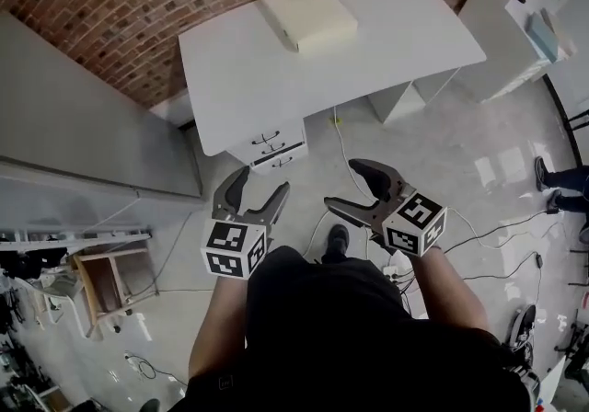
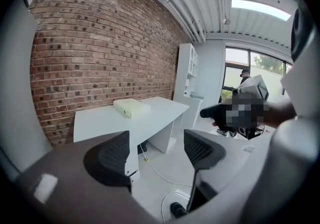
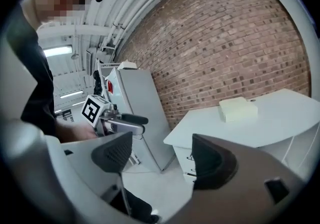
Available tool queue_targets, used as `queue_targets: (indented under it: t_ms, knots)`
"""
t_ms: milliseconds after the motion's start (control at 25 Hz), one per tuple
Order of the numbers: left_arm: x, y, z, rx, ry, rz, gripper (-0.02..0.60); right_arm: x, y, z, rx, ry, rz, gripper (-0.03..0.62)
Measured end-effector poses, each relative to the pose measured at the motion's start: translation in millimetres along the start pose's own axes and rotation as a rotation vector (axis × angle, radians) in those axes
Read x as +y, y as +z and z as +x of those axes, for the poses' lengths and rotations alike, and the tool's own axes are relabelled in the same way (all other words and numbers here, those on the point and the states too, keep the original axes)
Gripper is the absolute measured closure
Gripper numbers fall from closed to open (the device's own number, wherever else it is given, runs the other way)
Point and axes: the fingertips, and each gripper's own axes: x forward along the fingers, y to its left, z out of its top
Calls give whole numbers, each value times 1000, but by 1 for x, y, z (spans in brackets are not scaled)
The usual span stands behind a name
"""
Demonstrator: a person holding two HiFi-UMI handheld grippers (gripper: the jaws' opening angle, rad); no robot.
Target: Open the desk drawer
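Drawers (image 1: 273,148) closed, mostly hidden under desk top (image 1: 276,61); left gripper (image 1: 260,180), right gripper (image 1: 345,186) both spread, empty.

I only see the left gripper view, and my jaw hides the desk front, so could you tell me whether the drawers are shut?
Observer: Yes. The head view shows two drawers, both shut, under the end of the desk at that view's left.
Operator: Thank you. Do they have handles?
Observer: Each has a dark handle on its front.
Operator: Is the right gripper holding anything?
Observer: No. The right gripper is open with nothing between its jaws.
Operator: Which gripper lines up better with the drawers?
Observer: The left gripper, also open, points at them in the head view. The right one is off to their right.
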Motion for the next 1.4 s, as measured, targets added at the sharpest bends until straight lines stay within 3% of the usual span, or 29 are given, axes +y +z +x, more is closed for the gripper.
queue_targets:
  t_ms: [240, 440, 880, 1200, 1400]
  knots:
    - [18, -15, -2, 43, 57, -46, 238, -10, -3, 19, 9, 51, 42, 252]
    - [32, -24, -6, 24, 77, -105, 238, 11, -14, 37, 99, 118, 20, 252]
    - [52, -67, -52, -6, 59, -199, 238, 38, -28, 67, 226, 102, -28, 252]
    - [66, -120, -65, 83, 73, -234, 238, 62, -67, 108, 281, 160, -3, 252]
    - [79, -135, -41, 141, 87, -259, 238, 44, -82, 131, 306, 185, -6, 252]
